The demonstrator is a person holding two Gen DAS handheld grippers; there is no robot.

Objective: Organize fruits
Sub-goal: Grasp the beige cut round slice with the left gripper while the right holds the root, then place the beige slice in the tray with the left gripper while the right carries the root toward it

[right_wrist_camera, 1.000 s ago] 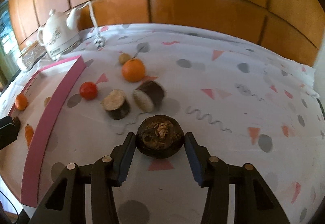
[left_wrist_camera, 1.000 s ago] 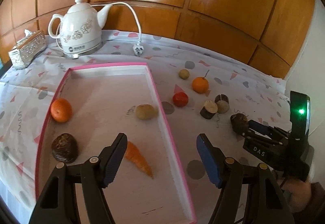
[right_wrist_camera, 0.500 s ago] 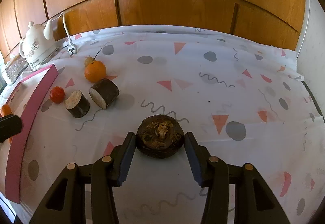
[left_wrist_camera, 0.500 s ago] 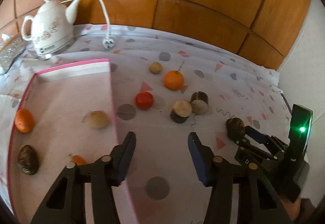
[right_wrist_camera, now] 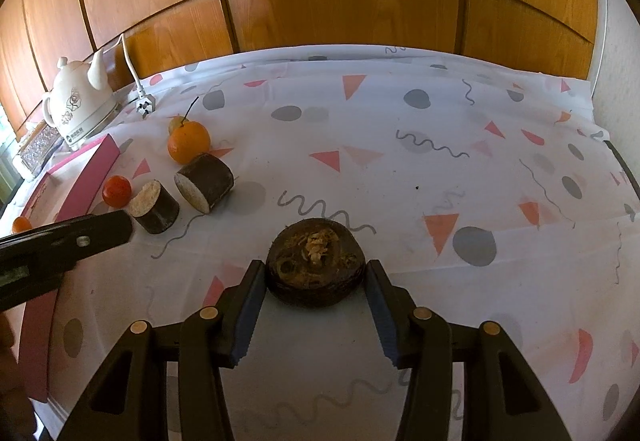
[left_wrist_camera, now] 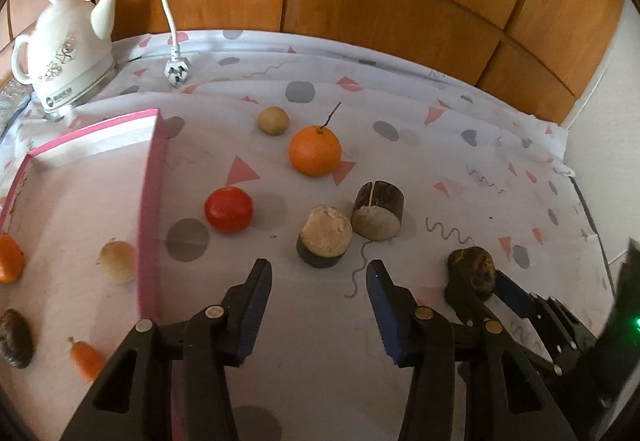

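My left gripper (left_wrist_camera: 318, 275) is open and empty, just short of a cut brown root piece (left_wrist_camera: 324, 236) with a second piece (left_wrist_camera: 378, 210) beside it. A red tomato (left_wrist_camera: 229, 209), an orange (left_wrist_camera: 315, 150) and a small tan fruit (left_wrist_camera: 273, 120) lie on the cloth. The pink tray (left_wrist_camera: 150, 177) at left holds an orange, a tan fruit, a dark fruit and a carrot (left_wrist_camera: 85, 359). My right gripper (right_wrist_camera: 315, 273) is shut on a dark round fruit (right_wrist_camera: 315, 265), which also shows in the left wrist view (left_wrist_camera: 471, 273).
A white kettle (left_wrist_camera: 66, 53) with its cord and plug (left_wrist_camera: 176, 71) stands at the back left. A wooden panel wall runs behind the table. A white wall bounds the right side. The left gripper's finger shows in the right wrist view (right_wrist_camera: 84, 237).
My left gripper has swung right, off the tray and toward the cut root pieces. My right gripper has kept its hold on the dark fruit and moved further right and back.
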